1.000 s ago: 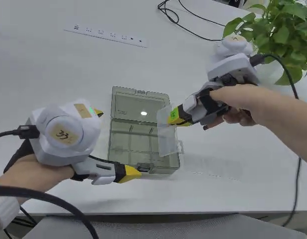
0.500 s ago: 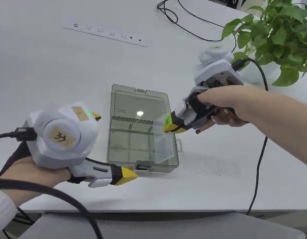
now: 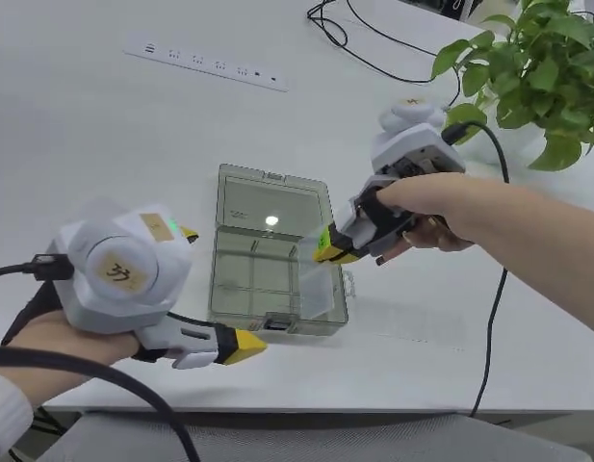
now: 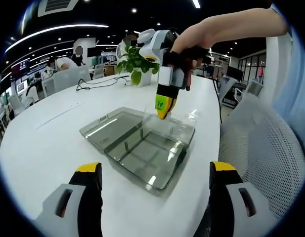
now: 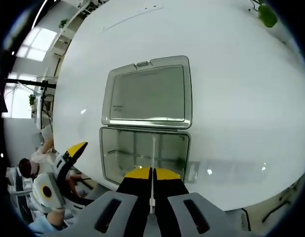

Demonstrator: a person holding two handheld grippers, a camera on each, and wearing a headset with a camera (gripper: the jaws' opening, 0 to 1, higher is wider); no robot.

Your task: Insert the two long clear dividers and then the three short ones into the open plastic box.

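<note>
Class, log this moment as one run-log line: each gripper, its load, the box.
left gripper: open, empty | right gripper: shut on clear divider, above box base | box: lid open, on table

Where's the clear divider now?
In the head view, the clear divider is pinched in the right tool, over the right end of the open box.

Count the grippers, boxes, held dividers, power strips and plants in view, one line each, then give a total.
2 grippers: left gripper, right gripper
1 box
1 held divider
1 power strip
1 plant
Total: 6
</note>
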